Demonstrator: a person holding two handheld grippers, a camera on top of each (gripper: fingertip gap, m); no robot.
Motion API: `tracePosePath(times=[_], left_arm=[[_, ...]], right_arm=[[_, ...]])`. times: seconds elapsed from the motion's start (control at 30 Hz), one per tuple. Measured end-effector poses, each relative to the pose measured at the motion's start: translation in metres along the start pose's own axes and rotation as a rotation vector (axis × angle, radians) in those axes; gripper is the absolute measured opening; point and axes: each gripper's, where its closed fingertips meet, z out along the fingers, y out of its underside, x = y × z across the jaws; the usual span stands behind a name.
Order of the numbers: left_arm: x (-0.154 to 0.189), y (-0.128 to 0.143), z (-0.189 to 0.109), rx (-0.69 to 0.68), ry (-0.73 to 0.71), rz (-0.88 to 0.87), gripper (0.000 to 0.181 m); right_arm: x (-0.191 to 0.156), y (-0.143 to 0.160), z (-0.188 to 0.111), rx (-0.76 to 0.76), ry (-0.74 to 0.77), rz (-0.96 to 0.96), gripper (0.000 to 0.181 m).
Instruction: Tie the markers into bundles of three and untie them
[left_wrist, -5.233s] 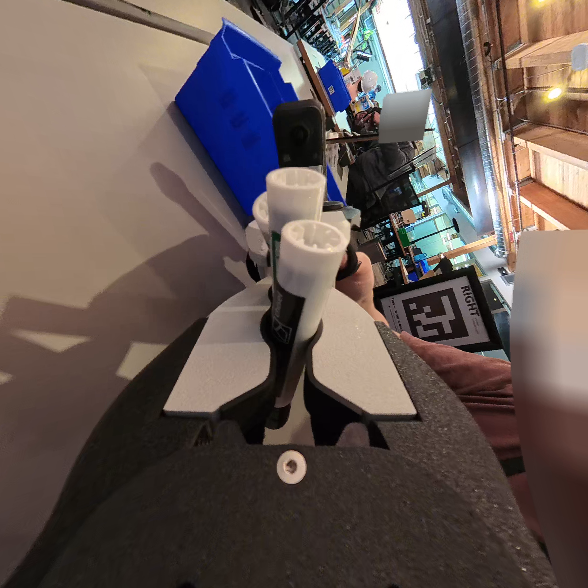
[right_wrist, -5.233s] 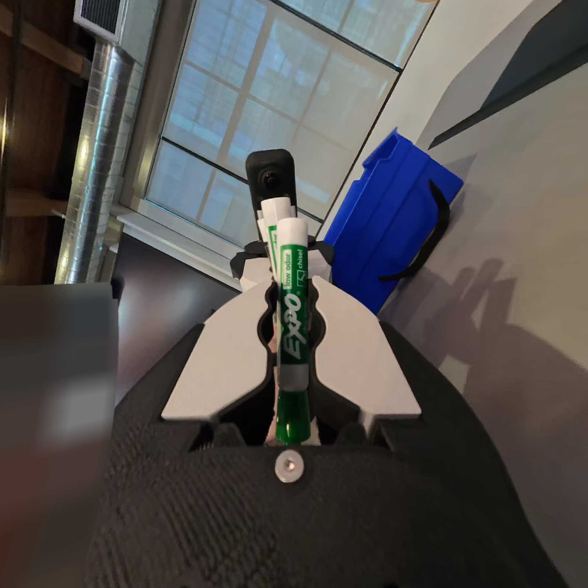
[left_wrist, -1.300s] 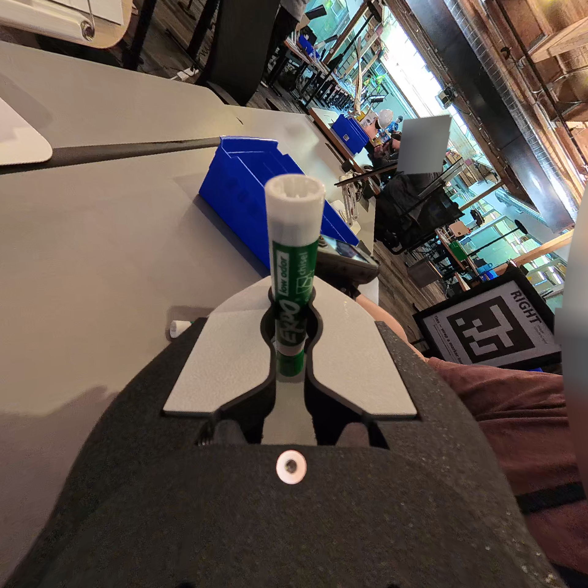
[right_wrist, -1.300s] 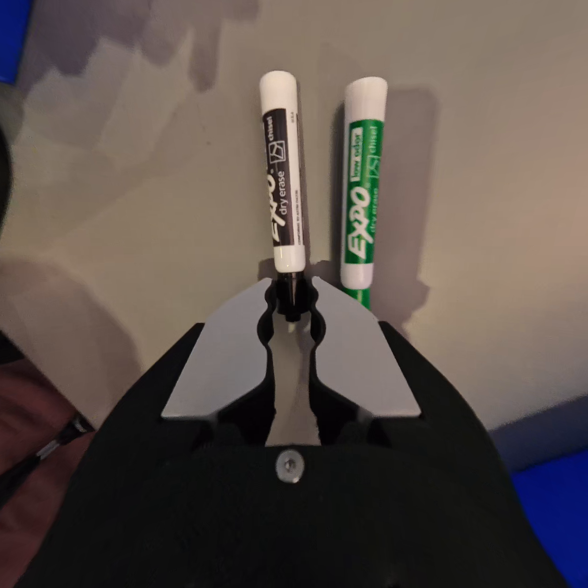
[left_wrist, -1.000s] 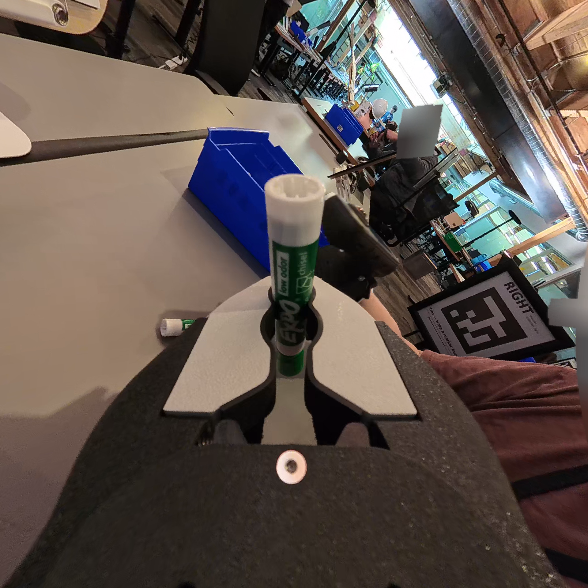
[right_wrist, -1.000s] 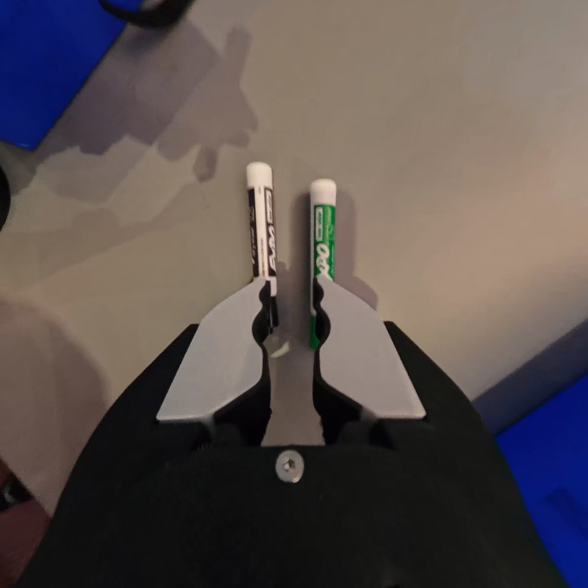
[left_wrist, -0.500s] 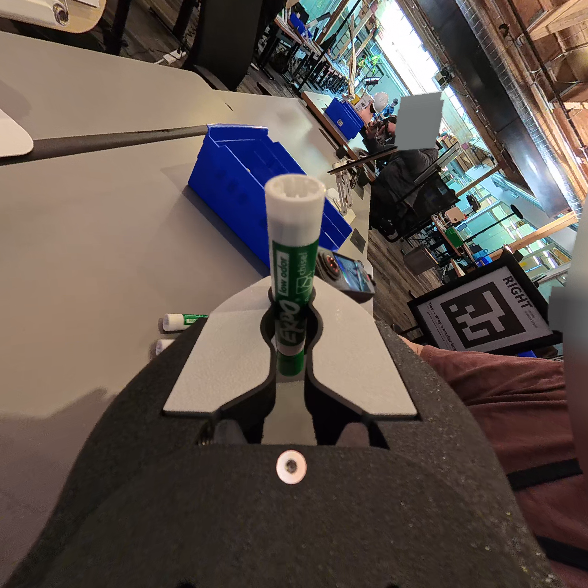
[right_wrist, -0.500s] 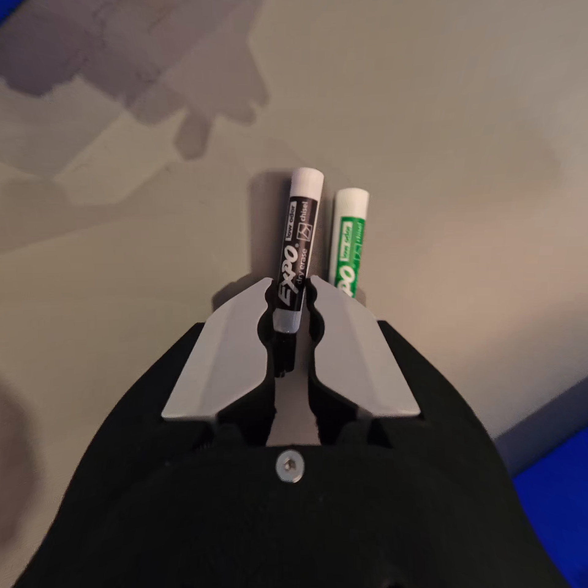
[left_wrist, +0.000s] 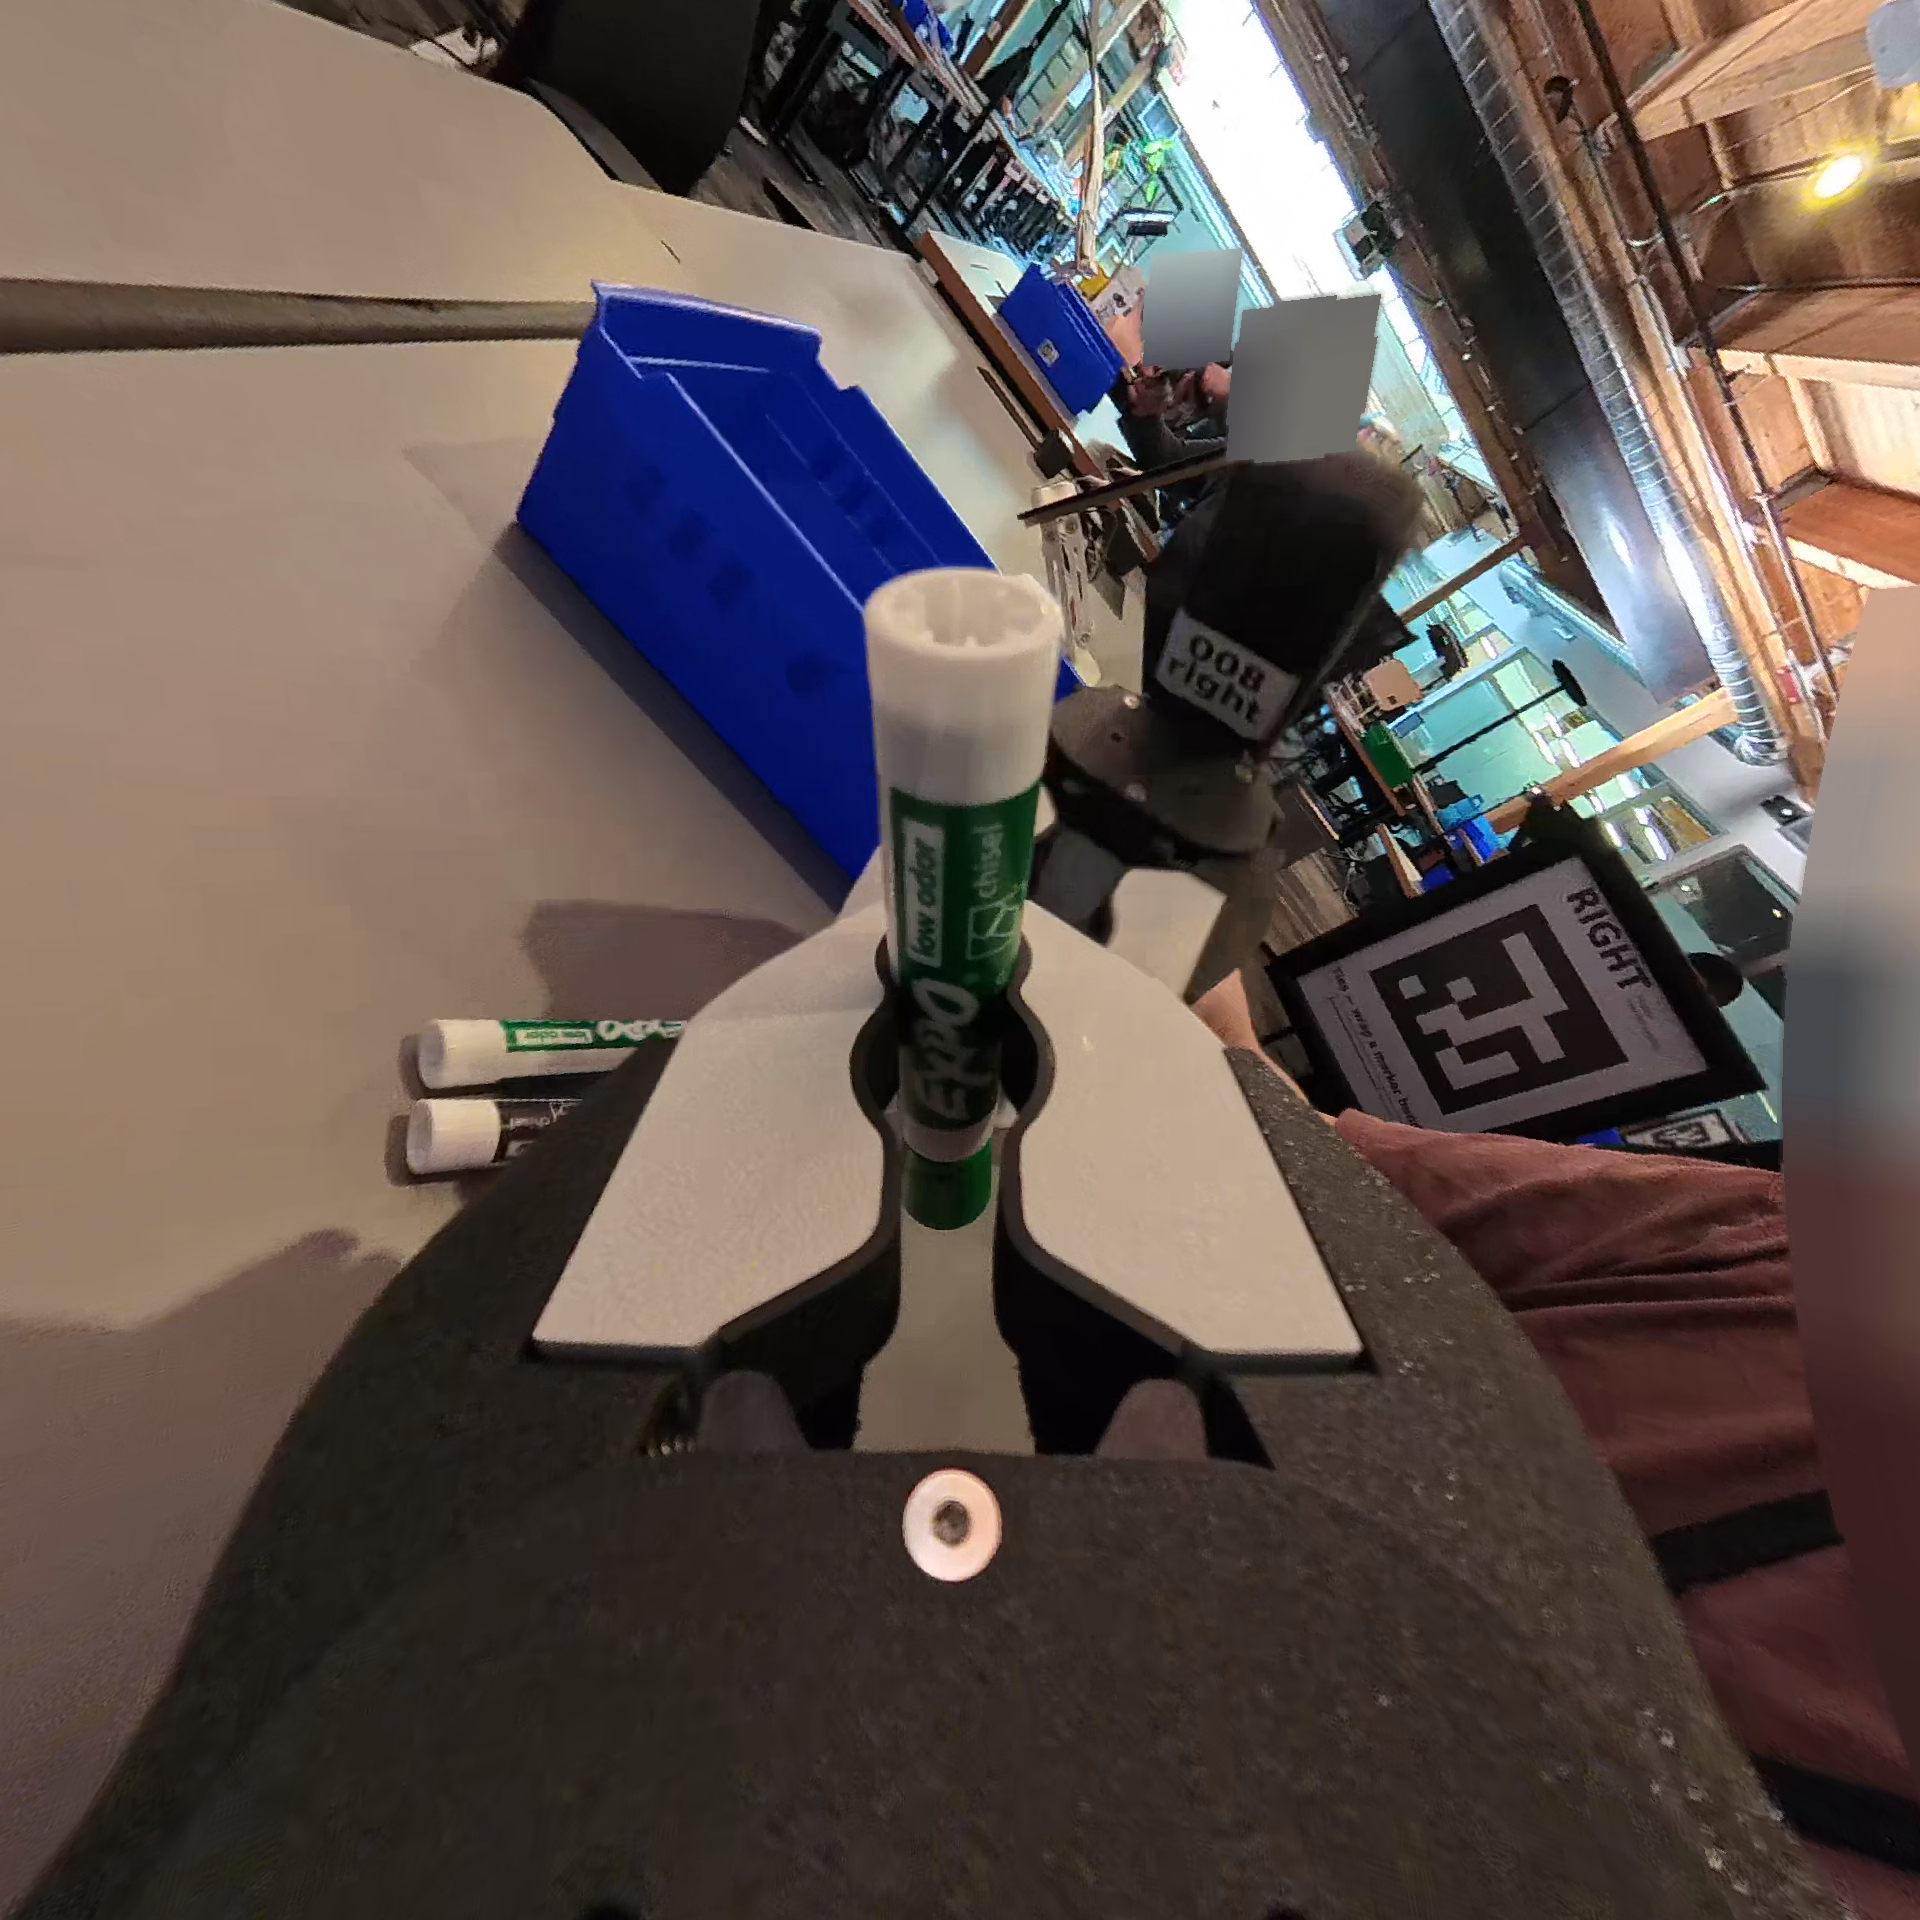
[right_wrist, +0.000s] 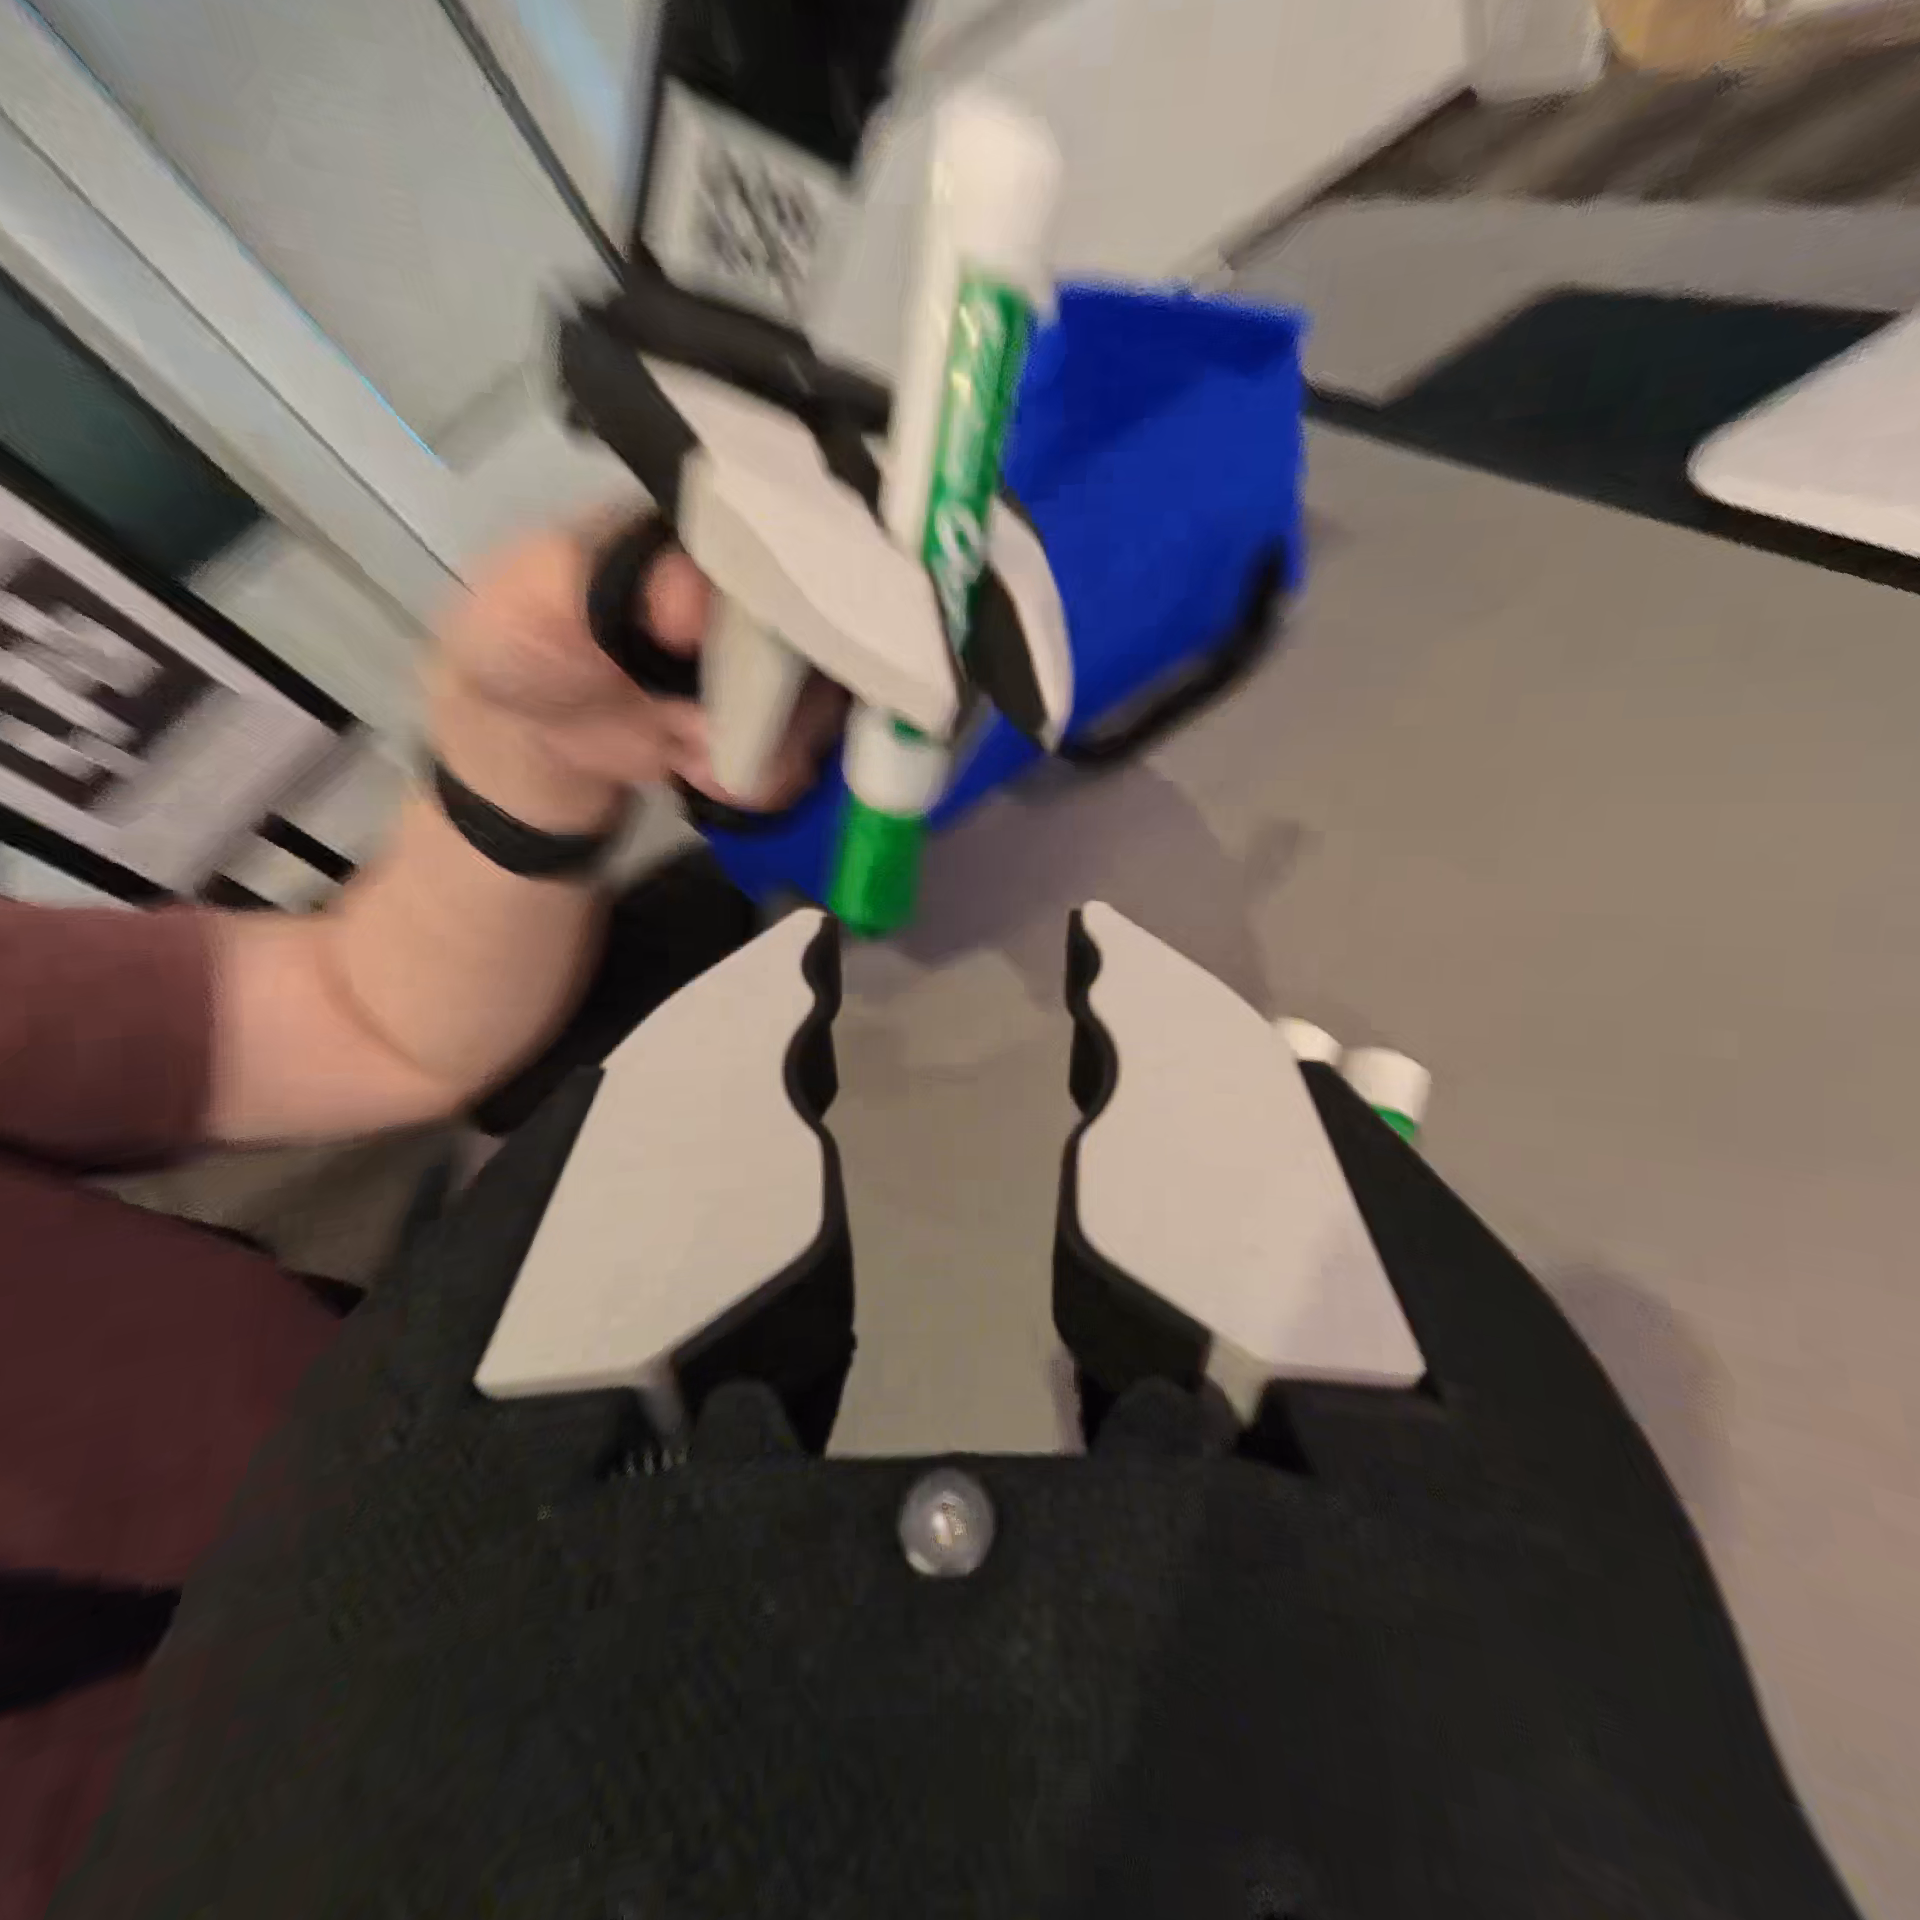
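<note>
My left gripper is shut on a green marker with a white cap end, held upright above the grey table. It also shows in the blurred right wrist view, just beyond my right fingertips. My right gripper is open and empty, a little below the held green marker's lower end. A second green marker and a black marker lie side by side on the table at the left. Their white ends show beside my right finger.
A blue bin stands on the table behind the grippers, with a black band hanging at its front. A framed coded sign stands at the right. A hand and a maroon sleeve are at the left. Across from one pair of fingers to the other is roughly 4 cm. The black band is about 25 cm from both grippers' fingertips.
My right gripper let go of the black marker beside the green one on the table, opened wide, and swung up to face the left gripper. The left gripper kept hold of its green marker.
</note>
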Motion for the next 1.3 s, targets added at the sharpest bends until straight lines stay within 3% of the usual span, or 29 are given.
tracePosePath(times=[0.07,0.13,0.27,0.3,0.33,0.47,0.6,0.73,0.83,0.97,1.07,1.23,1.3], left_arm=[[-0.001,0.003,0.007,-0.003,0.009,0.004,0.014],[0.001,0.004,0.013,0.006,0.033,0.007,0.014],[0.001,0.007,0.023,0.011,0.05,0.015,0.015],[0.001,0.008,0.025,0.007,0.05,0.021,0.015],[0.002,0.009,0.027,0.005,0.054,0.025,0.015],[0.003,0.008,0.027,0.007,0.054,0.041,0.024],[-0.006,-0.013,0.002,0.083,-0.07,0.121,0.038],[-0.009,-0.039,-0.04,0.18,-0.194,0.189,0.039],[0.001,-0.051,-0.063,0.24,-0.204,0.205,0.036],[0.015,-0.055,-0.073,0.249,-0.188,0.228,0.034],[0.022,-0.053,-0.071,0.235,-0.175,0.234,0.032],[0.031,-0.045,-0.062,0.178,-0.147,0.23,0.032],[0.033,-0.044,-0.06,0.171,-0.145,0.233,0.032]], right_arm=[[-0.009,-0.016,-0.007,0.126,-0.122,0.095,0.043],[-0.009,-0.017,-0.006,0.155,-0.164,0.135,0.043],[-0.007,0.001,0.01,0.061,-0.175,0.15,0.047],[-0.012,0.003,0.013,0.053,-0.21,0.165,0.041],[-0.016,0.005,0.015,0.04,-0.244,0.177,0.021],[-0.015,0.02,0.016,-0.058,-0.234,0.193,0.02],[0.0,0.044,0.006,-0.251,-0.065,0.149,0.02],[0.011,0.084,0.005,-0.465,0.055,0.212,0.02],[0.016,0.11,0.013,-0.584,0.111,0.245,0.02],[0.025,0.122,0.014,-0.655,0.235,0.219,0.02],[0.029,0.123,0.01,-0.692,0.317,0.17,0.025],[0.034,0.088,0.012,-0.57,0.454,-0.055,0.04],[0.025,0.078,0.027,-0.506,0.415,-0.156,0.039]])
